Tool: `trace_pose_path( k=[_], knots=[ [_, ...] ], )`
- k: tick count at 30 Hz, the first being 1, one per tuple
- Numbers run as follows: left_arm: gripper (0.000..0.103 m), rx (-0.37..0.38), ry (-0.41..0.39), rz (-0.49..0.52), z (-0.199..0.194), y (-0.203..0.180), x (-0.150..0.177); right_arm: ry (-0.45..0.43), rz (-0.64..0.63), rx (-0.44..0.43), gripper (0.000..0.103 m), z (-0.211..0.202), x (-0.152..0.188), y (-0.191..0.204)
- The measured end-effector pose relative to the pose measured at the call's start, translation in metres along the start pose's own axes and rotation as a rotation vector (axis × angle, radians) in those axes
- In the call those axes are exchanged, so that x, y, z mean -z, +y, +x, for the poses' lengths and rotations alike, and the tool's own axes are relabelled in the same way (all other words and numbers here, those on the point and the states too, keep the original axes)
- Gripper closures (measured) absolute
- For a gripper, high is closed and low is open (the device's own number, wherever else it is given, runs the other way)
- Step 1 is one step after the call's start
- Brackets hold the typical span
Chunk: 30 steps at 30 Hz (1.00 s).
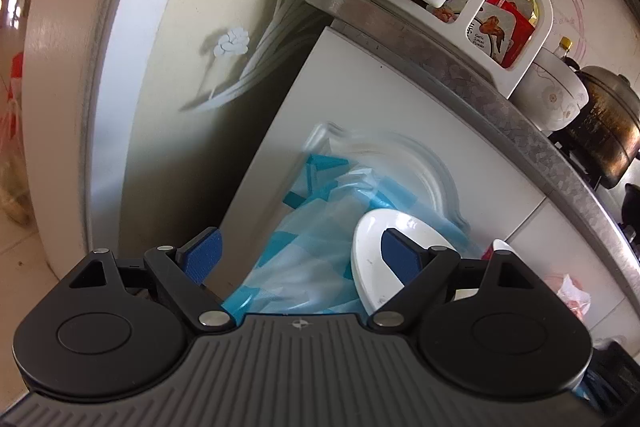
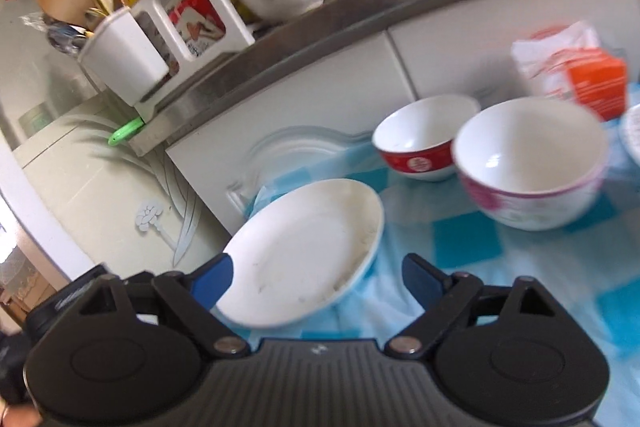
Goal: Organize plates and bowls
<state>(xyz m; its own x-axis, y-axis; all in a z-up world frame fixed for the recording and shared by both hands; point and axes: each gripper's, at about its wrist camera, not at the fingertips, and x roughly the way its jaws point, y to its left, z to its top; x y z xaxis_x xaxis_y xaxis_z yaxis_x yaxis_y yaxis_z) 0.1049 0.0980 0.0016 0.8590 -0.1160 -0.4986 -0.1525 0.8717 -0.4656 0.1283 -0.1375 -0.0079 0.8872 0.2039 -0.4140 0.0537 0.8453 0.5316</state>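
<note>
Round glossy white plate [image 2: 304, 247], checkered cloth [image 2: 480, 267]

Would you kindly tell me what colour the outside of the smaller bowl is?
Red with white markings, white inside; the smaller bowl shows best in the right wrist view.

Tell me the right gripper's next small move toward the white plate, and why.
Probably ease the right gripper forward and close on the near rim of the white plate. Its jaws are open, nothing is gripped, and the plate sits between the fingers on the blue checked cloth, apart from both bowls.
</note>
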Motion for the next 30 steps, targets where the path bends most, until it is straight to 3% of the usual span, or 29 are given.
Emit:
trace_pose_path(
  k=[6, 14, 21, 26, 30],
  knots=[
    [0.000, 0.014, 0.026, -0.019, 0.003, 0.005, 0.003, 0.037, -0.017, 0.050, 0.017, 0.042, -0.003, 0.001],
    [0.000, 0.021, 0.044, -0.007, 0.006, 0.003, 0.007, 0.073, 0.026, 0.049, 0.017, 0.069, -0.002, -0.011],
    [0.000, 0.022, 0.038, -0.012, 0.004, 0.004, 0.008, 0.074, 0.086, -0.002, 0.020, 0.072, -0.005, -0.010],
    [0.000, 0.026, 0.032, -0.015, 0.003, 0.005, 0.007, 0.041, 0.155, -0.119, 0.019, 0.043, -0.002, -0.001],
    [0.000, 0.031, 0.036, 0.002, 0.003, 0.002, 0.009, 0.104, 0.106, -0.153, 0.019, 0.032, 0.014, 0.013]
  ],
)
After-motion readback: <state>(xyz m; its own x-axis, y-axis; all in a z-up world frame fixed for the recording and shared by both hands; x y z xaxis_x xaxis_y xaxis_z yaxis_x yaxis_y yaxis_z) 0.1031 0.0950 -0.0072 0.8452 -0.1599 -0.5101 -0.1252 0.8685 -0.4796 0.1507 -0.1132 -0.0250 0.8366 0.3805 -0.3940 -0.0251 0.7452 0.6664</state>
